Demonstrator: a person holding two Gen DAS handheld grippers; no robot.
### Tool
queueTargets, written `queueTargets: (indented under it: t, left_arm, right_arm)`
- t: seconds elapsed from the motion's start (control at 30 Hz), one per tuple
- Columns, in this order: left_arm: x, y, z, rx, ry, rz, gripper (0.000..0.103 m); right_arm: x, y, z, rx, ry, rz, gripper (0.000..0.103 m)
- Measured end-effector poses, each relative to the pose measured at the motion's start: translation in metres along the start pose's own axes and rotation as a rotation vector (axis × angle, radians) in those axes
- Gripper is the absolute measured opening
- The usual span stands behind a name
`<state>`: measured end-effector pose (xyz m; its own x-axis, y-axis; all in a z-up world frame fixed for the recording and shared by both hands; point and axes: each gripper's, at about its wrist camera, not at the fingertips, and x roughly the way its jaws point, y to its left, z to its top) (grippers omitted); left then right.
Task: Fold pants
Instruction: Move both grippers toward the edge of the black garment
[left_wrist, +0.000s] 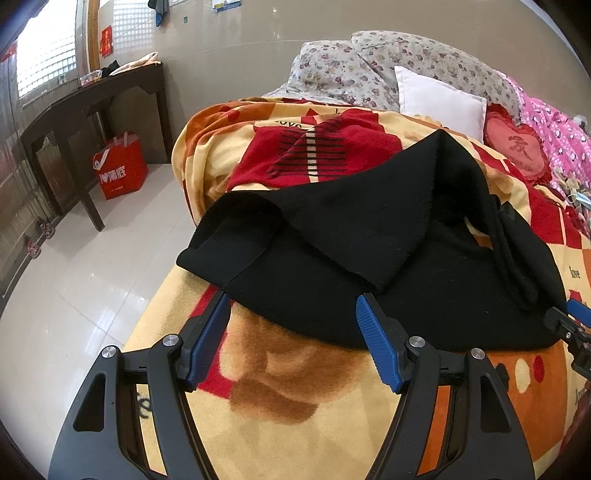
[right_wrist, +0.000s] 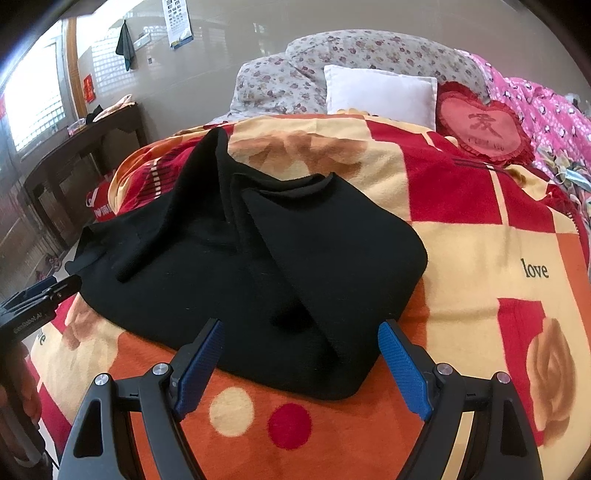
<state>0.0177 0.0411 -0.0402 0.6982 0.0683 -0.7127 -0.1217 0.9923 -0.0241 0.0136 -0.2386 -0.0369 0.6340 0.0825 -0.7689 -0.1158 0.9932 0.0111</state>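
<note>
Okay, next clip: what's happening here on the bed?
A person with a two-finger gripper in each hand is folding black pants on a bed covered by a red, yellow and orange blanket. The pants lie bunched and partly folded, one flap turned over the rest. Both the left gripper and the right gripper are open at the near edge of the fabric, gripping nothing. Pillows sit at the far end.

Blanket (right_wrist: 461, 240) beneath pants (right_wrist: 258, 266) hidden
</note>
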Motion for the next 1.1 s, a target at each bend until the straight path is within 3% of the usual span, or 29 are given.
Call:
queueTargets:
  t: [0.3, 1.1]
  left_arm:
    - [0.002, 0.018, 0.0, -0.045, 0.018, 0.012, 0.071]
    - [0.005, 0.029, -0.005, -0.095, 0.055, -0.013, 0.071]
  right_arm:
    - [0.001, -0.016, -0.004, 0.072, -0.011, 0.031, 0.084]
    - [-0.006, -0.027, -0.009, 0.078, -0.036, -0.012, 0.084]
